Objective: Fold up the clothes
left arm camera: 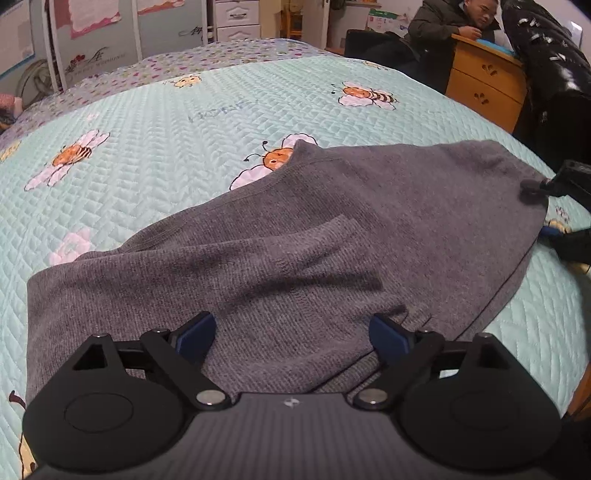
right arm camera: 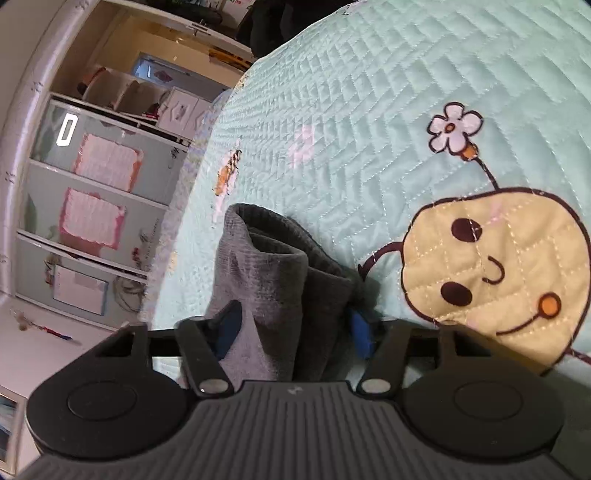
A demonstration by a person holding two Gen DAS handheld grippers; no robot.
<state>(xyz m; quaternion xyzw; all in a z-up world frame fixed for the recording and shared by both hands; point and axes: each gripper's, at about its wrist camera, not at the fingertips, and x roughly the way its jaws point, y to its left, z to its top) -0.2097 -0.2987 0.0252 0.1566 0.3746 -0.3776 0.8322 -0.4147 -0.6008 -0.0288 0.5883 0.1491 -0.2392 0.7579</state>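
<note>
The left claw [left arm camera: 291, 332] hangs over the near edge of the grey top [left arm camera: 295, 236] with its 2 blue pads [left arm camera: 195, 334] spread wide and nothing between them but the cloth lying flat below; it holds nothing. The right claw [right arm camera: 291, 328] is turned on its side, and a bunched fold of the top [right arm camera: 273, 295] runs between its pads [right arm camera: 360, 334]. The gap there is narrow and the cloth fills it, so it looks pinched, though the contact of the pads is partly hidden. In the left view that claw [left arm camera: 569, 181] sits at the top's far right edge.

The top lies on the bed's mint quilt [left arm camera: 166, 147], spread mostly flat, with 1 sleeve [left arm camera: 280, 251] already laid across the body. Its neckline points away, toward a stitched bee [left arm camera: 273, 158]. I judge the fold as begun but early: 1 sleeve is in, the right side is being gathered, and the other side and the final halving remain.

Pale stitched lettering [left arm camera: 221, 110] on the quilt is too faint to read. The cabinet doors [left arm camera: 92, 55] carry a line of script, also illegible. A seated person [left arm camera: 454, 26] leans on a wooden desk [left arm camera: 484, 81] beyond the bed.
</note>
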